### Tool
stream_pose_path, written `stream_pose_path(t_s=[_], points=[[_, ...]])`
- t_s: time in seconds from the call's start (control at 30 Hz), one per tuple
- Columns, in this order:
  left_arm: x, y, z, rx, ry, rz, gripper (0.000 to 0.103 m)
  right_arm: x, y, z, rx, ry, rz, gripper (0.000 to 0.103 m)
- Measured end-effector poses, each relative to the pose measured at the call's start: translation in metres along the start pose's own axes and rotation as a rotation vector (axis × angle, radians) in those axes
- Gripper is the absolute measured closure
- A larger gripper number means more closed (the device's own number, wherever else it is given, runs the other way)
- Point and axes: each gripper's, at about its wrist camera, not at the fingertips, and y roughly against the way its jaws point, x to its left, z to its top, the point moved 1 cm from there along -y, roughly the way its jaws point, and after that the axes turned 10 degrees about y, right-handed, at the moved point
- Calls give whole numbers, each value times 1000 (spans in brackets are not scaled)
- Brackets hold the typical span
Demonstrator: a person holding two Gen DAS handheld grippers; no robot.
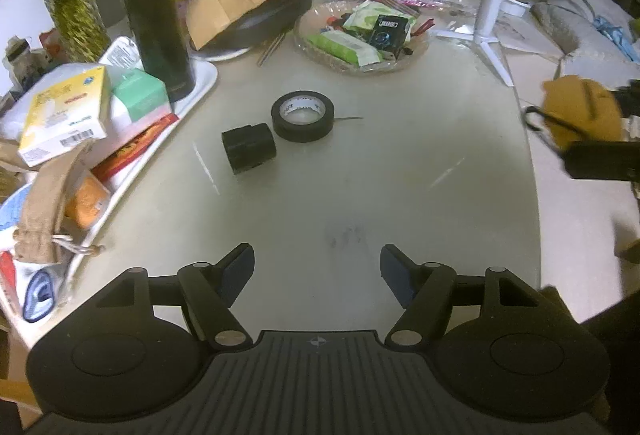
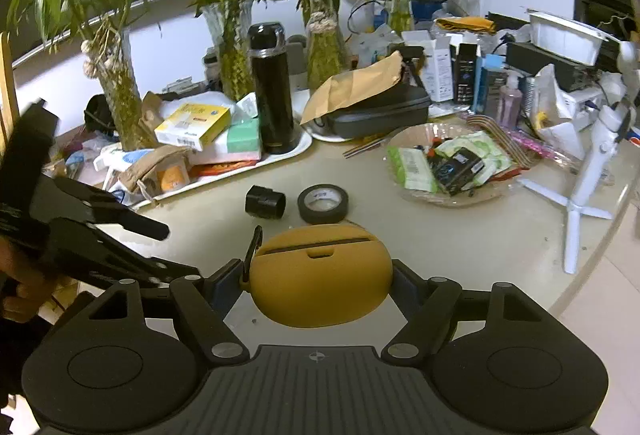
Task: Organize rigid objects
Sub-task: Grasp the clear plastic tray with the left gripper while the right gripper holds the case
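A black tape roll lies flat mid-table, with a black cylindrical part on its side just left of it; both also show in the right wrist view, the tape roll and the cylindrical part. My left gripper is open and empty above the bare near table. My right gripper is shut on a yellow oval case with a black clip, held above the table edge; the case shows at the right in the left wrist view.
A white tray at left holds boxes, a pouch and a black flask. A glass dish of packets sits beyond the tape. A white tripod stand stands at right. Vases with plants line the back.
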Motion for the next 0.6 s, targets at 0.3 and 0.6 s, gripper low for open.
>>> stream_pose_path(t_s=[0.3,0.6], points=[[-9,-40,0,85,17,16,34,-9,11,-13,6,-43,-5,24],[-18,-73,-3,145,16,40,35,-12,10,-24,10,-72,0,24]])
